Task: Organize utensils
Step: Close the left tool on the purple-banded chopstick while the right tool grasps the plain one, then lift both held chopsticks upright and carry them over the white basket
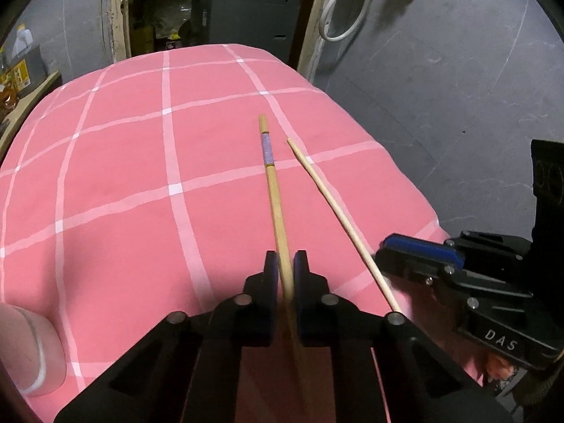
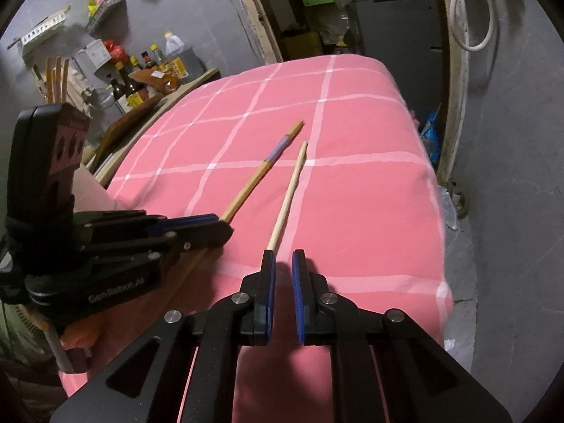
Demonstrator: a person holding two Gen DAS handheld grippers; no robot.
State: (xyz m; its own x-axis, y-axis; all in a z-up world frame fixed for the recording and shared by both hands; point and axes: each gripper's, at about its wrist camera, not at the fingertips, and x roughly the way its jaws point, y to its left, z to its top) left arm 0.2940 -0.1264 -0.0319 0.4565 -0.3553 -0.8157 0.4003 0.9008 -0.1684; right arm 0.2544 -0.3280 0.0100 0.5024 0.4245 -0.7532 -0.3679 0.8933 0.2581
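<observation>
The left gripper (image 1: 285, 264) reaches forward low over the surface, its two dark pads pressed against a stick that runs between them. The right gripper (image 2: 282, 264) sits just beside it, pointing the same way, with a narrow gap between its blue-lined fingers (image 2: 269, 282) and nothing between them. From the left wrist view, the right gripper (image 1: 419, 246) comes in from the side, level with the left one.

Left wrist view: low and close over the pink checked cloth (image 1: 141, 162), facing the far doorway | Right wrist view: same height, just right of it, angled left | Shared: cloth (image 2: 352, 211), both chopsticks (image 1: 273, 183) (image 2: 287, 190), doorway.
</observation>
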